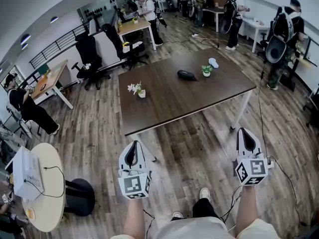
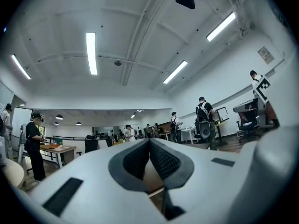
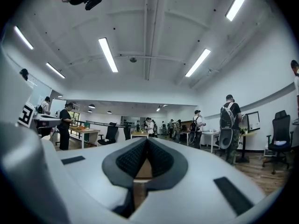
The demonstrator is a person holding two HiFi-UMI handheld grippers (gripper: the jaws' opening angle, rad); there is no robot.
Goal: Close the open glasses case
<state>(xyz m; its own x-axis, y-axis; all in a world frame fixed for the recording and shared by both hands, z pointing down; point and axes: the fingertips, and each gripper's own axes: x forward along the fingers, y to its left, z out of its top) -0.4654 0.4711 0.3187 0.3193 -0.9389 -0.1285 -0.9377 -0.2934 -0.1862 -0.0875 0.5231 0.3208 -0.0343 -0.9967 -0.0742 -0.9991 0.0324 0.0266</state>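
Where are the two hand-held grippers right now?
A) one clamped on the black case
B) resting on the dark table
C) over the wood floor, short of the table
C: the left gripper and right gripper hang over floorboards, jaws shut and empty; the black glasses case lies far off on the table.

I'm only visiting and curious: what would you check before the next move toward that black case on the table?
1. Left gripper empty, jaws together: ok.
2. Right gripper empty, jaws together: ok.
3. Glasses case in sight on the table: ok.
4. Case lid open or closed: cannot tell, too small.
5. Case within reach: not ok, both grippers hang over the floor, short of the table.
6. Room around the case: ok, potted plant stands beside it, apart.
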